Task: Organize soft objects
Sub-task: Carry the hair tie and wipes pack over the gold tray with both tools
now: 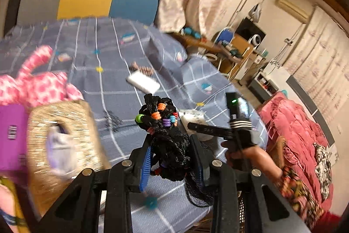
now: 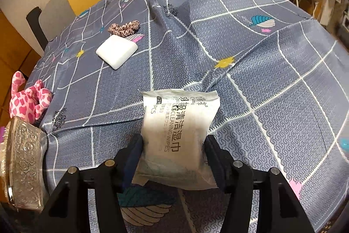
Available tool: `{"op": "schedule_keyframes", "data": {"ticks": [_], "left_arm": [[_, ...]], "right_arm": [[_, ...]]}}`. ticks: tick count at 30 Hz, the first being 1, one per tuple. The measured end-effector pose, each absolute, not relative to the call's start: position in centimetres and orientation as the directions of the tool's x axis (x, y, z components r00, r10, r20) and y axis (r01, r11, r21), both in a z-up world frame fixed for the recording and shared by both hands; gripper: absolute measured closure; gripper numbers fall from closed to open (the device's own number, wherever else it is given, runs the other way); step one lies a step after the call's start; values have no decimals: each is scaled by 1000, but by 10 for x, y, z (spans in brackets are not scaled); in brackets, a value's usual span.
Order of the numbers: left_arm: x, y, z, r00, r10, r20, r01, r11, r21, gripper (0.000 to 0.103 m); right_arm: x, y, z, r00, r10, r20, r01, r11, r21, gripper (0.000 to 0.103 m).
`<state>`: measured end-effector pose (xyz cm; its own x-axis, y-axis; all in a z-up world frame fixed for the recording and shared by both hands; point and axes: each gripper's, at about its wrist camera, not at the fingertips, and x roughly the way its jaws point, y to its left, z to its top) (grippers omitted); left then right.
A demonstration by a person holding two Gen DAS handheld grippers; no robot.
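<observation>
Black beaded hair bundle (image 1: 166, 139) clamped in left gripper (image 1: 172, 158), lifted clear of the grey-blue checked bedsheet (image 1: 113, 58), seemingly bound for the gold embossed box (image 1: 65, 134) at left. Wet-wipes pack (image 2: 177, 132) pinched across its lower half by right gripper (image 2: 173, 156), resting low on the sheet, probably waiting its turn. Pink scrunchie (image 2: 124, 28), white pad (image 2: 116, 51) and pink plush toy (image 2: 27, 99) lying loose, not yet sorted

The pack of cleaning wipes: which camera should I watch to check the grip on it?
Right wrist view. The pack of cleaning wipes fills the middle, sharp, label readable, clamped between the right gripper pads above the grid-patterned sheet. The left wrist view shows only a blurred white sliver of it behind the black hair bundle.
</observation>
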<state>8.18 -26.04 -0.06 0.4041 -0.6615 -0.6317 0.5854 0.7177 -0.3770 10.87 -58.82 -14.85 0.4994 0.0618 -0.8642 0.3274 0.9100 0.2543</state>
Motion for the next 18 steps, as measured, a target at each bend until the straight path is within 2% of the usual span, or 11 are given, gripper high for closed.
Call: {"op": "schedule_keyframes", "data": {"ticks": [9,18], "left_arm": [[64,-141,32,543,-618,-568,512,780,-359,71],[84,-32,13,645,-469,-604,346,883,-316,71]], "right_arm": [[101,-586,-148,523,15,-853,386,887,252,44],[83,-581,-142,519,-9,-855,459,847,270,47]]}}
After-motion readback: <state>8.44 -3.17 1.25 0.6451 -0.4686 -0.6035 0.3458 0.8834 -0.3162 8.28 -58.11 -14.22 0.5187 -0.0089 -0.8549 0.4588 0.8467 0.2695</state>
